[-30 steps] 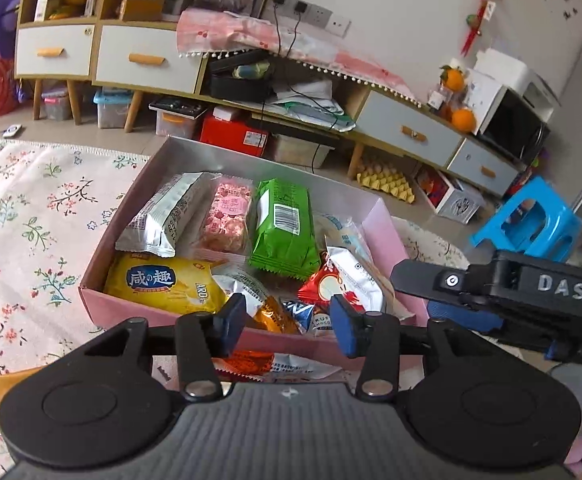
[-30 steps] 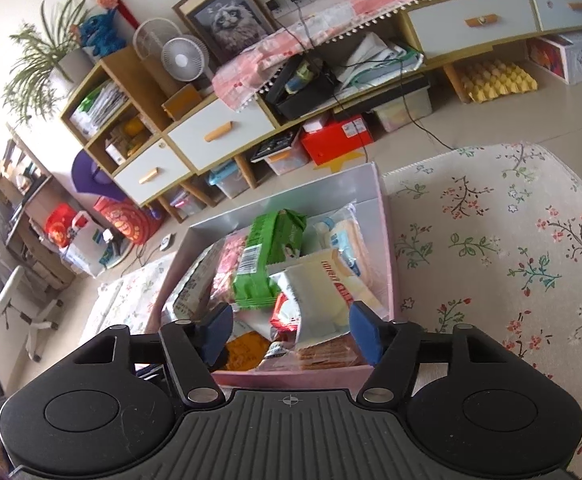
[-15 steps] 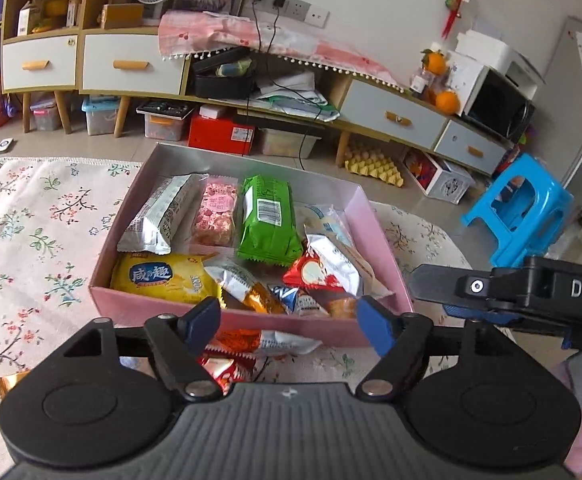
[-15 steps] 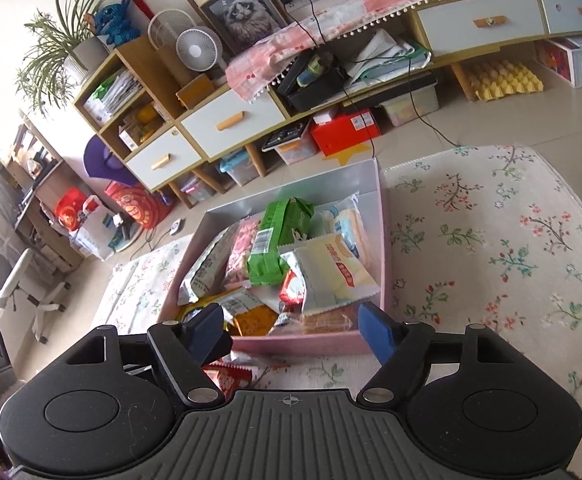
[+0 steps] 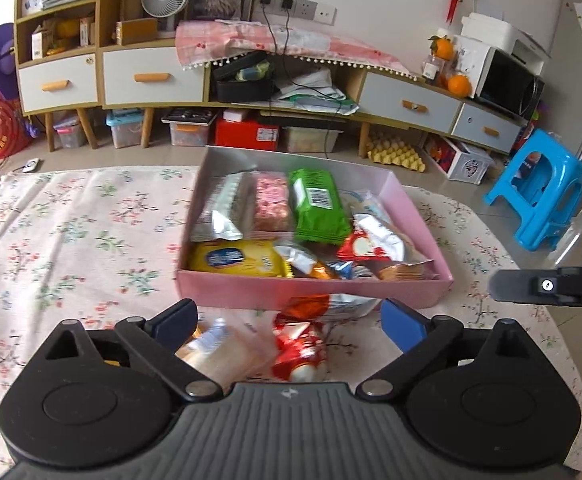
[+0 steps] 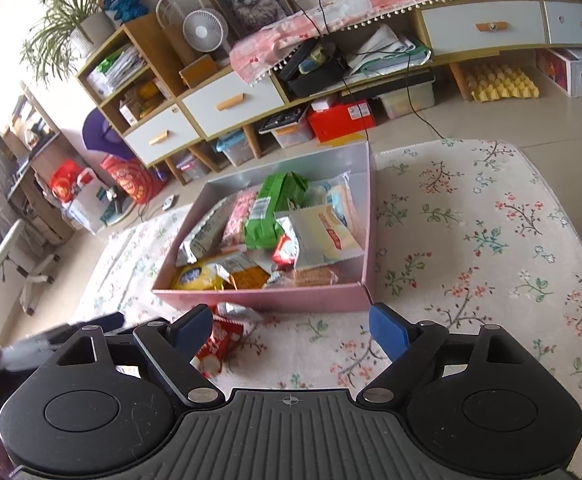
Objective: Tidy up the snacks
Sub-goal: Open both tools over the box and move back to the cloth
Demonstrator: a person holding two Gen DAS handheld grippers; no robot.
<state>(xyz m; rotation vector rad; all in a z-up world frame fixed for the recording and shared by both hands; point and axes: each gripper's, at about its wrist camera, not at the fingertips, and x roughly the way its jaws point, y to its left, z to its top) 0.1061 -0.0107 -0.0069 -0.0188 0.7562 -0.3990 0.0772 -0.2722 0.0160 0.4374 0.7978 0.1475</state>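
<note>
Your left gripper, jaws just spread wide w/ nothing pinched, hangs right over the red snack pack lying outside the pink box, long axis running away from you, so it's nearer than the equally spread, empty right gripper.

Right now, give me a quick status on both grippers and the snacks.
Left gripper and right gripper open, just widened, holding nothing. Pink box full of snacks. Red packet loose on cloth before it. Nothing blocking.

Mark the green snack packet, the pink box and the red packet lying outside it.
green snack packet (image 5: 318, 208), left wrist view, packet middle
pink box (image 5: 291, 290), left wrist view, near wall
red packet (image 5: 300, 347), left wrist view, wrapper middle
</note>
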